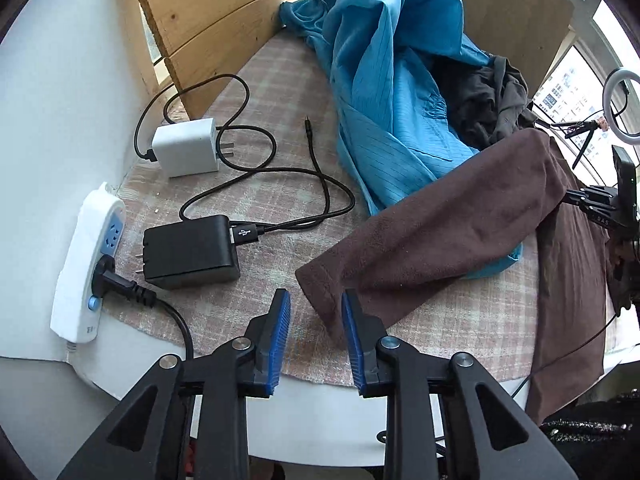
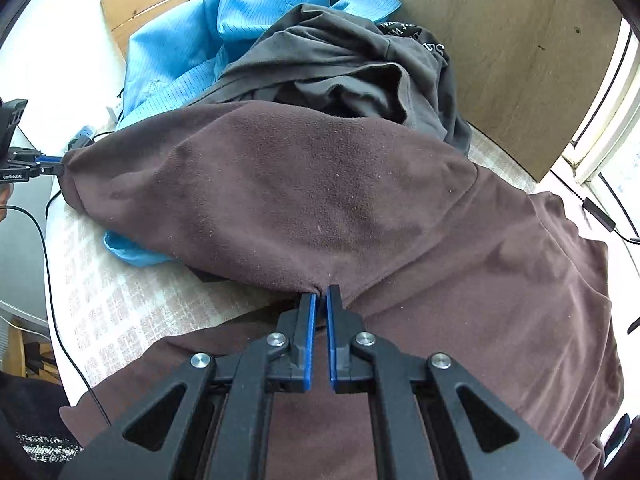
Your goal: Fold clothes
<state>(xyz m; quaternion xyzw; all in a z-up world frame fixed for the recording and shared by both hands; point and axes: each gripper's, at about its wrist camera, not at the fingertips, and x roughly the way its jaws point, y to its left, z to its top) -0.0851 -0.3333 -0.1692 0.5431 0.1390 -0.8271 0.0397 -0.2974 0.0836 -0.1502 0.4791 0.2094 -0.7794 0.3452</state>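
- Brown fleece garment (image 2: 320, 184) lies across the checked tablecloth (image 1: 280, 80), its sleeve stretched over a blue garment (image 1: 384, 92) and a dark grey one (image 2: 352, 68).
- Right gripper (image 2: 321, 295) is pinched tight on a fold of the fleece.
- Left gripper (image 1: 316, 300) stands parted at the sleeve cuff (image 1: 320, 292), pads not pressing it.
- Black charger (image 1: 188, 252), white charger (image 1: 188, 152) and power strip (image 1: 90, 256) sit nearby.
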